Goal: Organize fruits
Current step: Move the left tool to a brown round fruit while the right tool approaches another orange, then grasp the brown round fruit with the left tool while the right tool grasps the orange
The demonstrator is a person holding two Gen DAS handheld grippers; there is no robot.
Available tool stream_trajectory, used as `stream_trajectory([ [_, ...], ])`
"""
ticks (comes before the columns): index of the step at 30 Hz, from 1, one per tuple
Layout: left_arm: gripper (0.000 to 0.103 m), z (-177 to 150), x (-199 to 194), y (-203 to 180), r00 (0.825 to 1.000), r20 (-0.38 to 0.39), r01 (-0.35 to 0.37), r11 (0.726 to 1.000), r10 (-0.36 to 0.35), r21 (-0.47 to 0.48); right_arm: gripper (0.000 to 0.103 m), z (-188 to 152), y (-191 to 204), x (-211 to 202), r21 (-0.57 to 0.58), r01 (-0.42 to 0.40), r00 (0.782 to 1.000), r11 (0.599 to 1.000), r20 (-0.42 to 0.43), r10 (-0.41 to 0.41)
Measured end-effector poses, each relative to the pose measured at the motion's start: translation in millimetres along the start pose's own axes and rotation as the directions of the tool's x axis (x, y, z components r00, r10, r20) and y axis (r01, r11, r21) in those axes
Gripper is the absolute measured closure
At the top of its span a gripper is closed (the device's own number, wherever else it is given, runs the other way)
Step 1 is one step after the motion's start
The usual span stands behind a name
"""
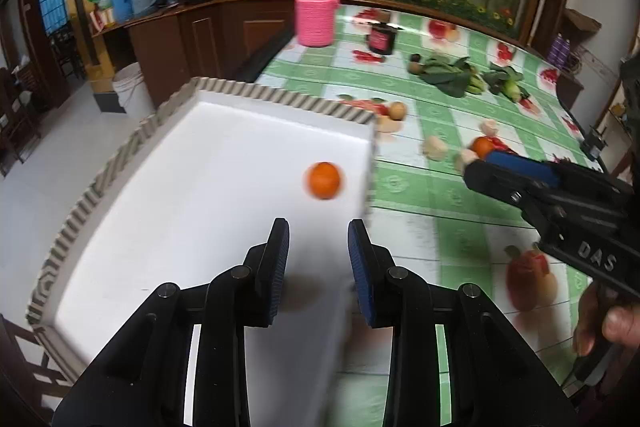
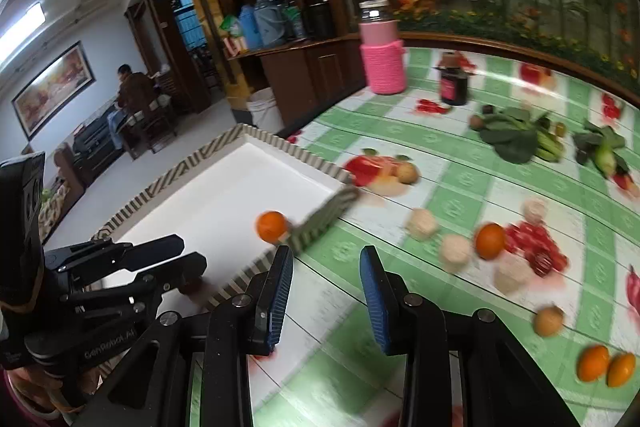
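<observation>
A white tray (image 1: 280, 95) (image 2: 280, 143) with a striped rim sits at the table's left edge. One orange (image 1: 324, 181) (image 2: 272, 226) lies in it near the right wall, blurred. My left gripper (image 1: 319, 227) (image 2: 188, 253) hovers over the tray just short of that orange, open with nothing between its fingers. My right gripper (image 2: 327, 253) (image 1: 476, 167) is over the green checked cloth right of the tray, open and empty too. On the cloth lie another orange (image 2: 490, 240) (image 1: 483, 147), pale round fruits (image 2: 421, 223), a brown fruit (image 2: 549, 321) and two small orange fruits (image 2: 592, 363).
A pink bottle (image 1: 316, 11) (image 2: 383, 67) and a dark jar (image 1: 382, 39) (image 2: 454, 85) stand at the back. Leafy greens (image 1: 448, 73) (image 2: 512, 139) lie behind the fruits. A brown fruit (image 2: 407, 171) rests by the tray's far corner. A person (image 2: 134, 87) sits in the far room.
</observation>
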State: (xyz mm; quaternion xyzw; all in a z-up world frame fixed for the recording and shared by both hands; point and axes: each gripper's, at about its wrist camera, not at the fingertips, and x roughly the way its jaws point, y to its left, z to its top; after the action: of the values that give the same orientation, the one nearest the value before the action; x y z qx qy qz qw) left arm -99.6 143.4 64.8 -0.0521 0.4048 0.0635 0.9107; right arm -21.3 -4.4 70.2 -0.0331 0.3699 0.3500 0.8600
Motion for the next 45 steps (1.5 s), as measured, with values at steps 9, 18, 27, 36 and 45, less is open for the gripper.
stream_trajectory([
  [9, 0.073, 2, 13, -71, 0.997, -0.009, 0.077, 0.993, -0.076, 0.085, 0.069, -44, -56, -49, 0.107, 0.133, 0.991, 0.985, 0.007, -0.135],
  [18, 0.073, 1, 26, -124, 0.987, -0.047, 0.161, 0.973, -0.155, 0.164, 0.069, -86, -119, -87, 0.235, 0.246, 0.968, 0.940, -0.016, -0.249],
  [27, 0.073, 1, 45, -168, 0.968, -0.119, 0.243, 0.944, -0.221, 0.221, 0.069, -108, -167, -113, 0.322, 0.316, 0.946, 0.892, -0.036, -0.322],
  [36, 0.073, 15, 64, -200, 0.945, -0.164, 0.317, 0.913, -0.283, 0.256, 0.068, -104, -184, -107, 0.299, 0.408, 0.912, 0.863, -0.079, -0.404],
  [45, 0.074, 26, 91, -224, 0.933, -0.207, 0.343, 0.900, -0.293, 0.270, 0.066, -98, -209, -88, 0.294, 0.382, 0.924, 0.876, -0.116, -0.364],
])
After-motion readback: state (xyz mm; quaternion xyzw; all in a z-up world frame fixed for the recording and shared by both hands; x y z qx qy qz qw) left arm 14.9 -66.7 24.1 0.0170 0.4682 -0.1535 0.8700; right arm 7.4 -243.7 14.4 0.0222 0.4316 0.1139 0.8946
